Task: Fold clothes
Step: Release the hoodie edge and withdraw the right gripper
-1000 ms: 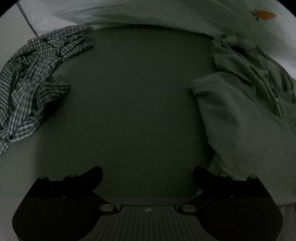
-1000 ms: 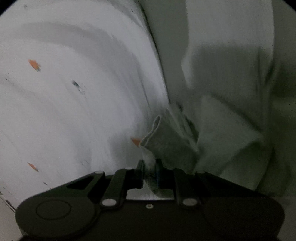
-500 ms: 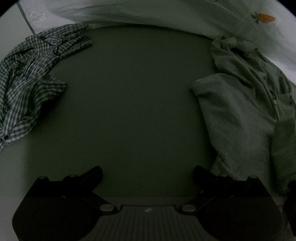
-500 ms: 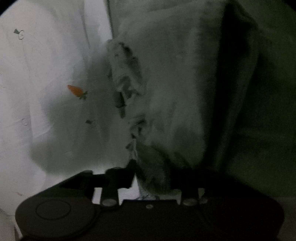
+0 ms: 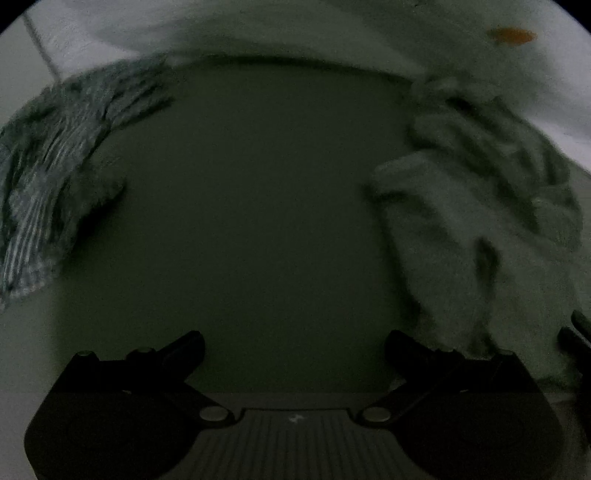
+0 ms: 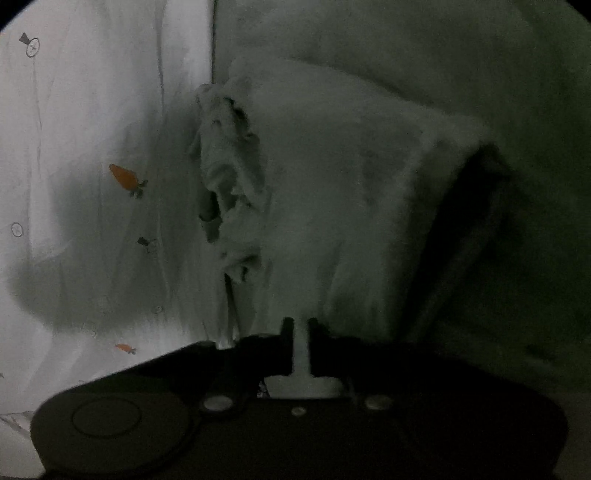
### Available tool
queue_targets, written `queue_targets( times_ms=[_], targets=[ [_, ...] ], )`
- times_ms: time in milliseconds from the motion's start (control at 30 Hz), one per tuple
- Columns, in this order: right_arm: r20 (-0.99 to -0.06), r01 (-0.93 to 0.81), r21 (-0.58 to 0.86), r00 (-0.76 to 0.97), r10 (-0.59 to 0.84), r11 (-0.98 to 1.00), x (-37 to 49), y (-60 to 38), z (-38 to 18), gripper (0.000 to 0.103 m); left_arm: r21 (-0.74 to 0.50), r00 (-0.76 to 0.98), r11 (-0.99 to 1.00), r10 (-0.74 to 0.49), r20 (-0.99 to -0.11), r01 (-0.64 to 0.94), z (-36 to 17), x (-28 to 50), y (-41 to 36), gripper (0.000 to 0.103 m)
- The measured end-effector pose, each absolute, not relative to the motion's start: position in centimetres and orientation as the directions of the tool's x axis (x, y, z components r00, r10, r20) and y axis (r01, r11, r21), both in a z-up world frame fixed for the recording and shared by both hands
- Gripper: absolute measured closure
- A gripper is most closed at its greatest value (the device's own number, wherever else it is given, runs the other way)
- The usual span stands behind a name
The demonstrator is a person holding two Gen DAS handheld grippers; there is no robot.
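Observation:
A grey fleece top (image 5: 472, 236) with a zip collar lies crumpled on the right of a dark mat (image 5: 251, 206). My left gripper (image 5: 293, 341) is open and empty, low over the mat, left of the top. My right gripper (image 6: 301, 328) is shut on an edge of the grey fleece top (image 6: 343, 206), which hangs up and away from the jaws. Its rumpled collar (image 6: 229, 177) shows at the left. The right gripper's fingers (image 5: 576, 336) show at the right edge of the left wrist view.
A checked shirt (image 5: 55, 177) lies crumpled at the mat's left edge. A white sheet with small carrot prints (image 6: 92, 184) lies beyond and beside the mat; it also shows in the left wrist view (image 5: 369, 26).
My right gripper has carried the fleece edge over the top, folding it inward, and has come into the left wrist view at the right. The left gripper has shifted a little; its view is blurred.

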State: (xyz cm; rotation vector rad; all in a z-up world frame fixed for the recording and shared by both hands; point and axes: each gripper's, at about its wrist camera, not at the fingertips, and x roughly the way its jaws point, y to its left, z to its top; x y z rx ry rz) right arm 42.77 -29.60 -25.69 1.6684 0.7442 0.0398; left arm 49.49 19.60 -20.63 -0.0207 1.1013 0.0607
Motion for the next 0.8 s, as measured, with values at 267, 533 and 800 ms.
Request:
queue_targets(
  times_ms=[267,533,800],
  targets=[
    [-0.660,0.338,0.613,0.715,0.228,0.714,39.9,-34.3,-15.4,0.068,-0.040,0.538,0.999,-0.033,-0.842,-0.003,-15.7,46.9,14.8,0.000],
    [-0.709,0.195,0.054,0.698,-0.100,0.979,32.0,-38.9,-12.2,0.008,-0.097,0.508,0.986,-0.152,-0.848,0.133,-15.4,40.2,5.1,0.000],
    [-0.741,0.426,0.020,0.614,-0.272,0.905,25.1,-50.7,-15.2,0.002,-0.077,0.445,0.996,-0.093,-0.891,0.053,-18.1,36.6,-0.8,0.000]
  ],
)
